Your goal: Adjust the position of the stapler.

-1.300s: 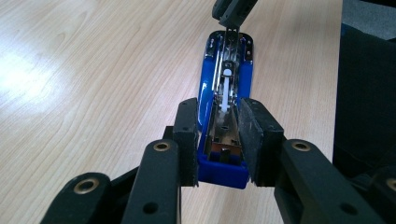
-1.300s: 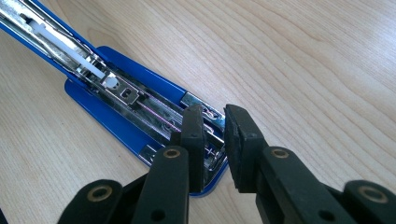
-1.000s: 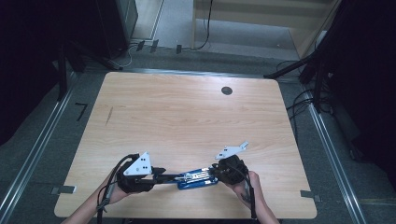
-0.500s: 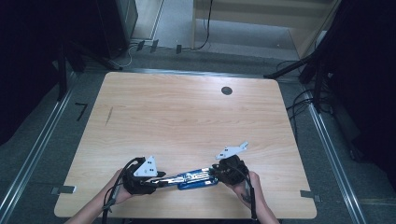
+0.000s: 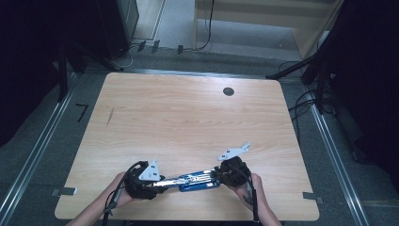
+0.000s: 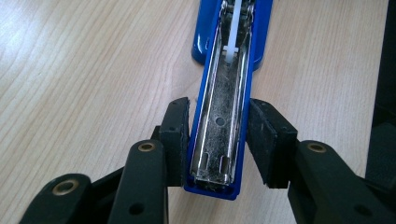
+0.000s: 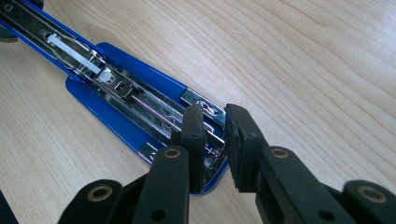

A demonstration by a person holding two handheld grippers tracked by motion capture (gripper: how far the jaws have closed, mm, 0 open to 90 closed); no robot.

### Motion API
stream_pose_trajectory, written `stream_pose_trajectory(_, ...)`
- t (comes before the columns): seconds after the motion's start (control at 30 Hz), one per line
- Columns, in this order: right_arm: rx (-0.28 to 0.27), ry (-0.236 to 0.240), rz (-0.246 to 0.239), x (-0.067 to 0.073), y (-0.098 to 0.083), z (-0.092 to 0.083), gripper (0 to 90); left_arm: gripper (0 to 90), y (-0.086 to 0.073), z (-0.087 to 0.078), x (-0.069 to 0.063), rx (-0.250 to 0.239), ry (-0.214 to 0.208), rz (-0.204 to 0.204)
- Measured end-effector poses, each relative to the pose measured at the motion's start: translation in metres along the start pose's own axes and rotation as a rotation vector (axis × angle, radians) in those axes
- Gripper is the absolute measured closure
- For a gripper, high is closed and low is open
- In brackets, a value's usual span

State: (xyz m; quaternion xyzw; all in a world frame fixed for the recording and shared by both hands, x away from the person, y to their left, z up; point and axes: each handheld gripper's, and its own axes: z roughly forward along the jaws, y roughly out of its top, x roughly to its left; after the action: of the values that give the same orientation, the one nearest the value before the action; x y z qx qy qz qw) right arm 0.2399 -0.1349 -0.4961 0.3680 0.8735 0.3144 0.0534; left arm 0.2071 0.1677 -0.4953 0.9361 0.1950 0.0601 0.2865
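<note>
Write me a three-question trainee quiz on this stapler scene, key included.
1. True or false: the blue stapler lies shut on the table.
2. What is between the jaws of the left gripper? A) the end of the stapler's opened arm B) a cable C) nothing
3. Near which edge of the table does the stapler lie?

Key
1. False: it is swung open, metal channel facing up.
2. A. Those jaws have just been opening; one pad stands off the arm.
3. The near edge, on the person's side.
</note>
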Motion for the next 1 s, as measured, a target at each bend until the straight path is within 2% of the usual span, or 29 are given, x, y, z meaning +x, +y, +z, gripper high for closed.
stream_pose_trajectory(0.17,0.012,0.015,0.002,0.000,-0.001,-0.001,79.9,59.9,0.001,0.002,0.002,0.009,0.001,-0.011)
stream_pose_trajectory(0.3,0.028,0.029,0.020,0.000,-0.002,-0.003,80.1,58.9,0.002,0.002,0.003,0.005,0.001,-0.002)
stream_pose_trajectory(0.67,0.061,0.038,0.033,0.004,-0.004,-0.007,80.3,56.4,0.006,0.002,0.009,0.005,-0.011,0.026)
stream_pose_trajectory(0.83,0.066,0.040,0.043,0.005,-0.006,-0.008,80.4,56.5,0.005,0.003,0.012,-0.002,-0.027,0.046)
stream_pose_trajectory(1.0,0.044,0.032,0.022,0.007,-0.006,-0.010,77.7,56.8,0.004,0.004,0.014,-0.005,-0.040,0.054)
